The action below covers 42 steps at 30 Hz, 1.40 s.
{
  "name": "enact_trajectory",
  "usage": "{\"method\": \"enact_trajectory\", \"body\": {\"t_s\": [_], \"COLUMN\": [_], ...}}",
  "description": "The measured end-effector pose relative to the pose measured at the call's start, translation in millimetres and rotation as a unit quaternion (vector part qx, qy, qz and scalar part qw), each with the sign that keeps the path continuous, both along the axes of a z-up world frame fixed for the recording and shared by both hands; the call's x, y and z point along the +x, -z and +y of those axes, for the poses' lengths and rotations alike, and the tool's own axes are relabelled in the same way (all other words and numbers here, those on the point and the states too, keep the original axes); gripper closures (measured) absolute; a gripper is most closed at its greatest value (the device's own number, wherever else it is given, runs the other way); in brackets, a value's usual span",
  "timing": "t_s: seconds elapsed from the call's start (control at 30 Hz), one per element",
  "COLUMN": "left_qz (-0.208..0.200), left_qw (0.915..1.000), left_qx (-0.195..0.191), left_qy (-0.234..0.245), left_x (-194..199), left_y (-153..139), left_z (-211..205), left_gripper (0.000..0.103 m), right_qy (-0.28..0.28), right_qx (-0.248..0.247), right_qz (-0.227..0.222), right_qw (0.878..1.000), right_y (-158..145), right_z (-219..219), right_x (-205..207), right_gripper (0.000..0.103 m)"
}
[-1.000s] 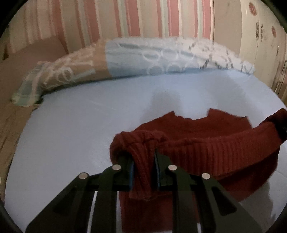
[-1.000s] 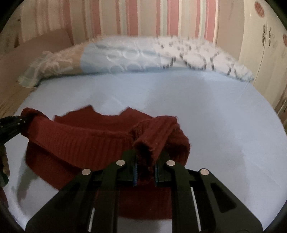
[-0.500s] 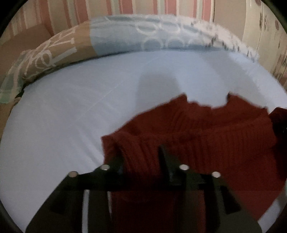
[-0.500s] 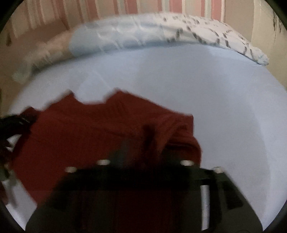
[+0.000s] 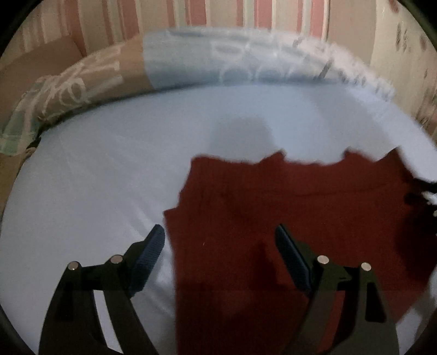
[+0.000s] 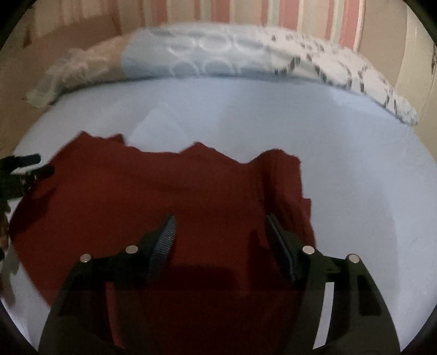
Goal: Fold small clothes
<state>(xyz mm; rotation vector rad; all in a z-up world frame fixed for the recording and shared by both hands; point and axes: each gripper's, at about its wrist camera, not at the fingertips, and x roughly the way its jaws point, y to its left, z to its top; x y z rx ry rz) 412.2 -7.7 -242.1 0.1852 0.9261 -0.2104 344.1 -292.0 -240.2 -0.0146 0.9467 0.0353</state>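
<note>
A dark red knitted sweater (image 5: 286, 213) lies flat and folded on the light blue bed sheet (image 5: 109, 177); it also shows in the right wrist view (image 6: 164, 202). My left gripper (image 5: 220, 237) is open and empty, just above the sweater's left edge. My right gripper (image 6: 220, 229) is open and empty, above the sweater's right part. The right gripper shows at the right edge of the left wrist view (image 5: 422, 191), and the left gripper at the left edge of the right wrist view (image 6: 19, 172).
A rolled patterned blanket (image 5: 218, 62) lies along the far edge of the bed, also in the right wrist view (image 6: 218, 54). Behind it is a striped wall (image 5: 218, 13). A cupboard (image 6: 420, 54) stands at the right.
Both grippers were shut on folds of the sweater and carried them forward. Now both have opened and let go, and the sweater lies flat on the sheet.
</note>
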Motion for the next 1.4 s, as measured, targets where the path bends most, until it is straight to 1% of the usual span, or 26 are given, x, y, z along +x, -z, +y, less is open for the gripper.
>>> {"method": "enact_trajectory", "body": {"t_s": [0.07,0.1,0.13,0.17,0.2,0.23,0.27,0.33,0.4,0.43,0.47,0.5,0.57,0.6,0.67,0.7,0.77,0.8,0.9,1.0,1.03,1.17,1.2,1.23,1.3,1.4], "left_qz": [0.015,0.033,0.047,0.05,0.05,0.048,0.044,0.039,0.03,0.025,0.02,0.007,-0.009,-0.018,-0.031,-0.033,-0.032,-0.028,-0.017,0.017,0.021,0.023,0.025,0.026,0.025,0.029], "left_qw": [0.9995,0.9989,0.9984,0.9983,0.9982,0.9982,0.9983,0.9984,0.9989,0.9991,0.9993,0.9996,0.9997,0.9996,0.9994,0.9993,0.9992,0.9992,0.9995,0.999,0.9988,0.9986,0.9985,0.9985,0.9989,0.9991], "left_qx": [0.023,0.023,0.014,0.0,-0.003,-0.005,-0.006,-0.013,-0.009,-0.004,-0.002,0.0,0.002,0.0,-0.004,-0.005,-0.021,-0.026,-0.024,-0.035,-0.037,-0.034,-0.039,-0.041,-0.033,-0.027], "left_qy": [-0.016,-0.024,-0.027,-0.031,-0.033,-0.037,-0.039,-0.039,-0.036,-0.034,-0.032,-0.028,-0.023,-0.021,-0.014,-0.014,-0.013,-0.013,-0.012,-0.023,-0.027,-0.032,-0.029,-0.026,-0.02,-0.015], "left_x": [15.8,23.6,29.0,29.8,28.2,25.7,23.7,17.4,8.1,3.4,-4.0,-17.4,-30.4,-43.8,-75.0,-83.2,-109.6,-116.9,-137.7,-142.6,-145.0,-152.0,-152.6,-154.1,-156.2,-157.4], "left_y": [12.2,18.8,22.9,23.0,22.9,21.2,19.3,16.8,11.5,7.0,2.8,-5.7,-13.7,-18.9,-24.4,-25.3,-24.8,-23.9,-14.6,2.4,4.5,7.0,6.4,5.7,5.0,6.4], "left_z": [-1.9,0.4,3.3,8.6,10.7,14.2,16.8,20.7,22.2,21.4,23.1,22.4,19.5,18.0,11.9,9.8,6.2,2.3,-6.1,-13.0,-14.9,-26.4,-28.3,-31.2,-38.2,-44.9], "left_gripper": [0.02,0.019,0.018,0.018,0.018,0.018,0.019,0.019,0.02,0.02,0.02,0.02,0.02,0.02,0.019,0.018,0.015,0.014,0.014,0.014,0.014,0.014,0.014,0.014,0.014,0.014], "right_qy": [0.014,0.025,0.036,0.046,0.059,0.074,0.087,0.112,0.121,0.109,0.098,0.086,0.059,0.041,0.032,0.03,0.028,0.033,0.051,0.082,0.093,0.148,0.163,0.178,0.192,0.197], "right_qx": [-0.013,-0.019,-0.006,0.016,0.044,0.083,0.11,0.174,0.219,0.234,0.228,0.209,0.14,0.094,0.028,-0.007,-0.035,-0.043,-0.032,-0.001,0.0,0.027,0.034,0.046,0.068,0.106], "right_qz": [0.012,0.016,0.019,0.029,0.045,0.056,0.061,0.083,0.082,0.068,0.053,0.036,-0.017,-0.047,-0.064,-0.072,-0.075,-0.075,-0.072,-0.047,-0.043,-0.045,-0.038,-0.02,0.002,0.009], "right_qw": [1.0,0.999,0.999,0.998,0.996,0.992,0.988,0.975,0.965,0.964,0.967,0.973,0.988,0.994,0.997,0.997,0.996,0.996,0.996,0.996,0.995,0.988,0.985,0.983,0.979,0.975], "right_y": [6.4,8.5,11.9,17.1,22.5,26.9,29.1,33.0,24.6,13.4,2.9,-9.6,-35.6,-46.1,-49.4,-46.8,-39.3,-33.8,-21.9,-8.0,-6.7,-4.6,-1.7,3.9,9.1,13.6], "right_z": [-2.7,-6.9,-14.7,-23.7,-36.2,-49.0,-58.4,-75.1,-83.4,-82.6,-78.9,-71.7,-47.9,-30.4,-10.3,2.9,16.7,20.9,22.4,13.7,11.2,-14.3,-22.5,-32.3,-44.5,-50.4], "right_x": [17.4,23.5,30.3,35.3,42.5,47.5,50.1,55.2,52.6,45.2,37.1,26.1,-10.5,-34.8,-63.8,-83.1,-104.7,-114.3,-137.5,-152.0,-156.3,-172.4,-174.3,-173.3,-173.7,-174.3], "right_gripper": [0.036,0.038,0.038,0.038,0.038,0.039,0.041,0.041,0.041,0.04,0.034,0.021,0.009,0.008,0.008,0.007,0.003,0.003,0.003,0.003,0.003,0.003,0.003,0.003,0.003,0.003]}}
